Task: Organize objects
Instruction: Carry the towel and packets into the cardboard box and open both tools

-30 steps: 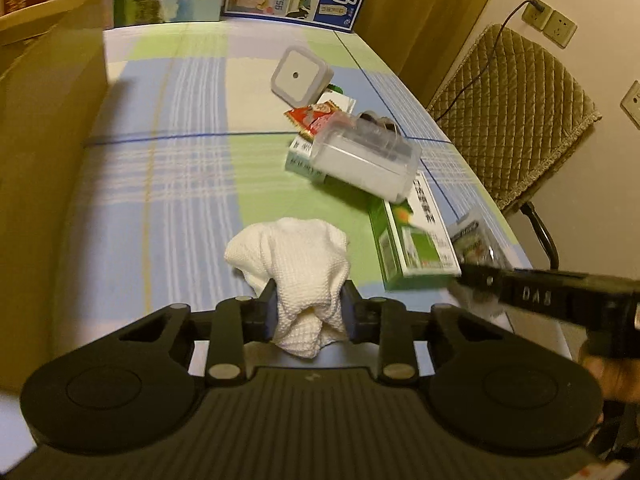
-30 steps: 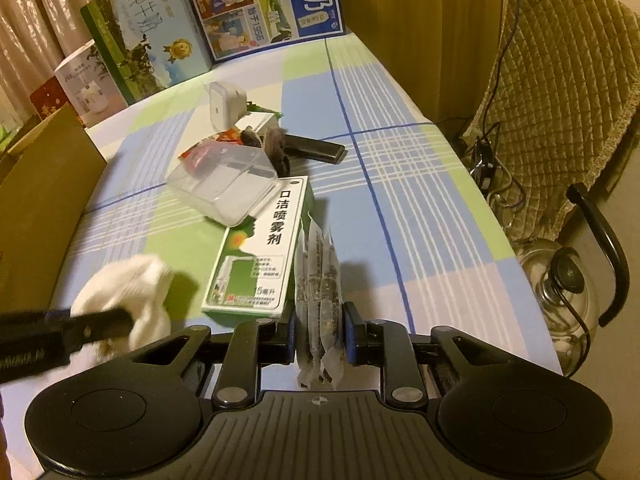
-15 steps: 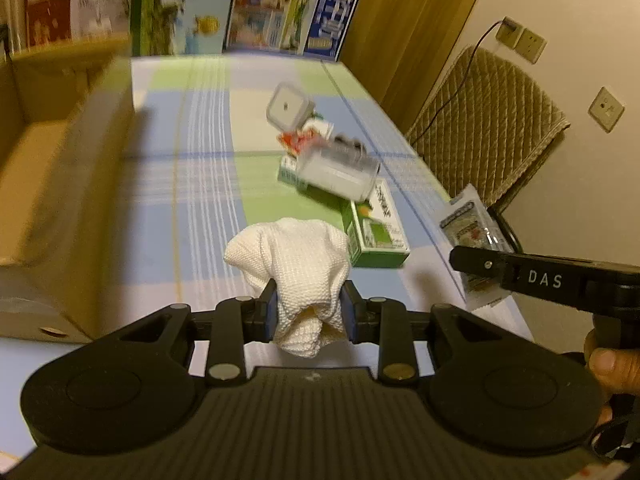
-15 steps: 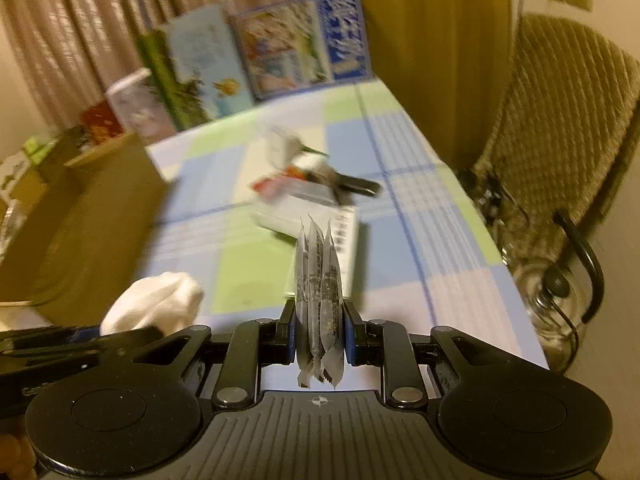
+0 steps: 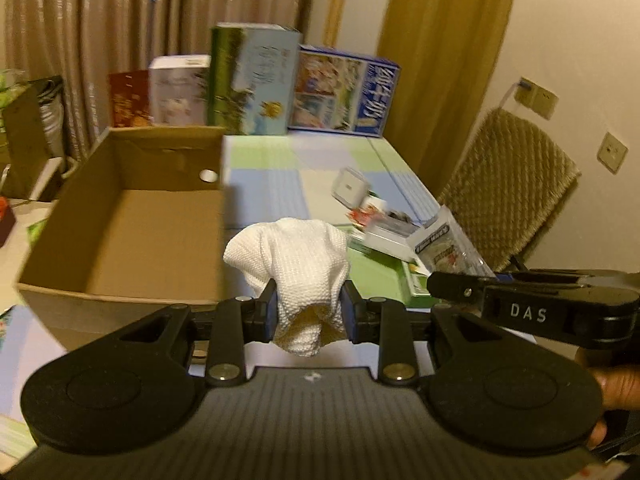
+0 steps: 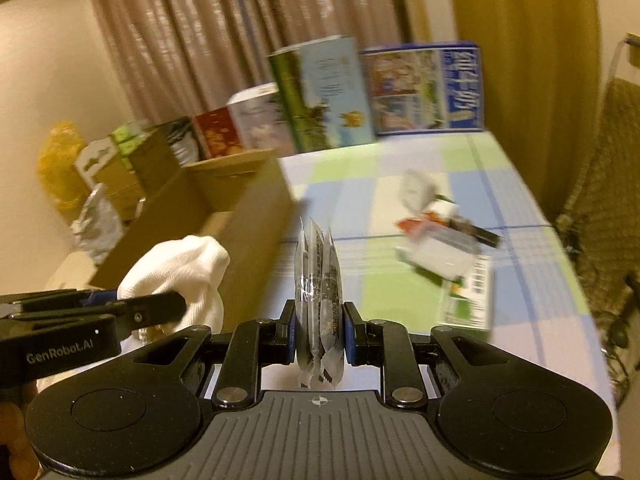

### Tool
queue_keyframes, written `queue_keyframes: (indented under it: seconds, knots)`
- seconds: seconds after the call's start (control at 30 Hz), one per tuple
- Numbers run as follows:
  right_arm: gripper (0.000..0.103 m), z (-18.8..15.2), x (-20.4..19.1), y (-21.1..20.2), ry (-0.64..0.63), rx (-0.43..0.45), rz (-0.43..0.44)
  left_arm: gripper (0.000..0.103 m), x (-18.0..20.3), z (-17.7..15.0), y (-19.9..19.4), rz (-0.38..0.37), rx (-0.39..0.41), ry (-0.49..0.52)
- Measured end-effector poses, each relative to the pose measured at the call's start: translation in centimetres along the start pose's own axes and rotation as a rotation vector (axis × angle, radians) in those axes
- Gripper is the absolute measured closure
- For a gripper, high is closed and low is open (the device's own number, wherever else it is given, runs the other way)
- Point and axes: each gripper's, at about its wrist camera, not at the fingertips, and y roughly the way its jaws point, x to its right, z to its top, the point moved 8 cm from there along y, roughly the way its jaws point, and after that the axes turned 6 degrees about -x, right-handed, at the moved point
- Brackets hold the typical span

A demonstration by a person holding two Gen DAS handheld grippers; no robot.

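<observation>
A: How far along is the tidying?

B: Early, I'd judge. The cardboard box (image 5: pixel 120 216) shows nothing inside in the part I can see. The left gripper (image 5: pixel 308 312) has its jaws clamped on a white cloth (image 5: pixel 296 256), held up just right of the box. The right gripper (image 6: pixel 320 332) is clamped on a bundle of clear packets (image 6: pixel 318 280), right of the cloth.

A: What's left?

B: A green carton (image 6: pixel 468 296), a clear tub (image 6: pixel 440 252) and a small white square thing (image 5: pixel 350 188) lie in a pile on the checked tablecloth (image 5: pixel 276 184), well right of the box.

A: Room to move?

B: The box's near wall stands high, so both loads must clear its rim. The top is open and wide. Cartons (image 5: pixel 252 80) stand just behind the box.
</observation>
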Motion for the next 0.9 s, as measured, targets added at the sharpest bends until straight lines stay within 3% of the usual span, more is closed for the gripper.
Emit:
queue_keyframes:
  seconds: [0.43,0.8,0.9]
  knots:
    - [0.084,4.3,-9.8,5.7,-0.104,-0.017,0.124,0.077,-11.6,2.1,-2.5,0.160,0.030,-0.035]
    - [0.084,8.0,-12.1,13.0,-0.103,-0.049,0.135,0.076,-17.4,4.0,1.7,0.176,-0.002,-0.044]
    - [0.084,8.6,-12.0,14.6,-0.086,-0.057,0.128,0.064,-18.3,4.8,3.4,0.173,0.002,-0.030]
